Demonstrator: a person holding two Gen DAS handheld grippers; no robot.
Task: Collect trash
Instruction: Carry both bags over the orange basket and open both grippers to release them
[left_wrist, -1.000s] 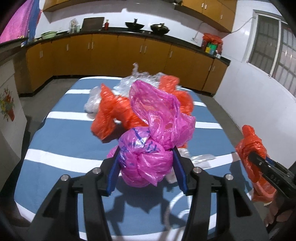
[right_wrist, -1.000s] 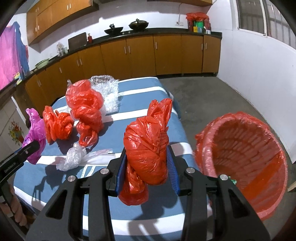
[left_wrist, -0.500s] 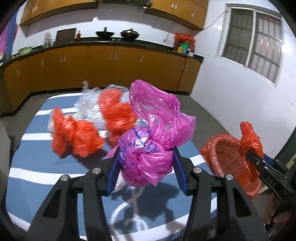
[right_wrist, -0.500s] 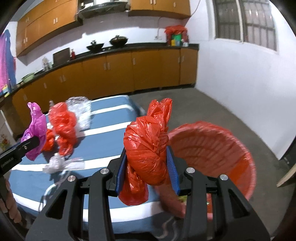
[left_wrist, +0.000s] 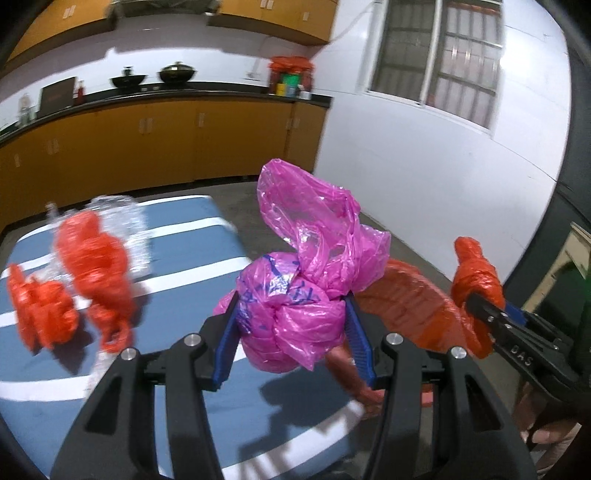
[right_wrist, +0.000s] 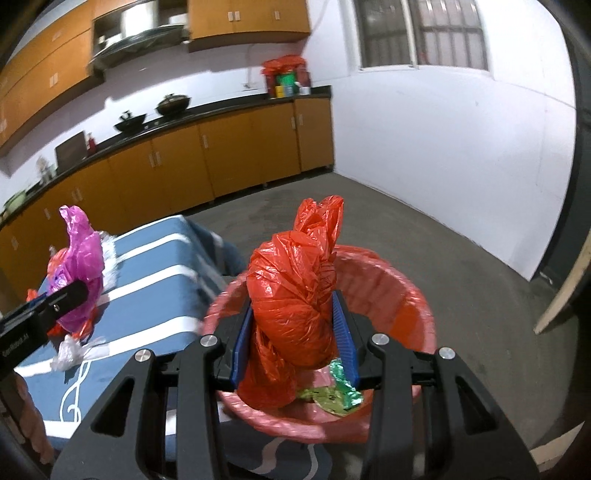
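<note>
My left gripper (left_wrist: 293, 338) is shut on a knotted pink plastic bag (left_wrist: 295, 295) and holds it above the table's right edge, next to the red trash basket (left_wrist: 410, 302). My right gripper (right_wrist: 295, 339) is shut on a knotted red plastic bag (right_wrist: 295, 295) and holds it over the basket's (right_wrist: 413, 295) opening. Green foil wrappers (right_wrist: 336, 391) lie inside the basket. The pink bag also shows at left in the right wrist view (right_wrist: 79, 273), and the red bag at right in the left wrist view (left_wrist: 476, 280).
Two red bags (left_wrist: 92, 266) (left_wrist: 40, 314) and clear plastic wrap (left_wrist: 122, 229) lie on the blue striped table (left_wrist: 192, 251). A small clear bag (right_wrist: 72, 352) lies near its front. Orange cabinets (right_wrist: 221, 162) line the far wall. A white wall (right_wrist: 443, 147) stands at right.
Both grippers have swung right with their bags. The red bag is now over the basket's opening, and the pink bag has moved from over the table to its right edge.
</note>
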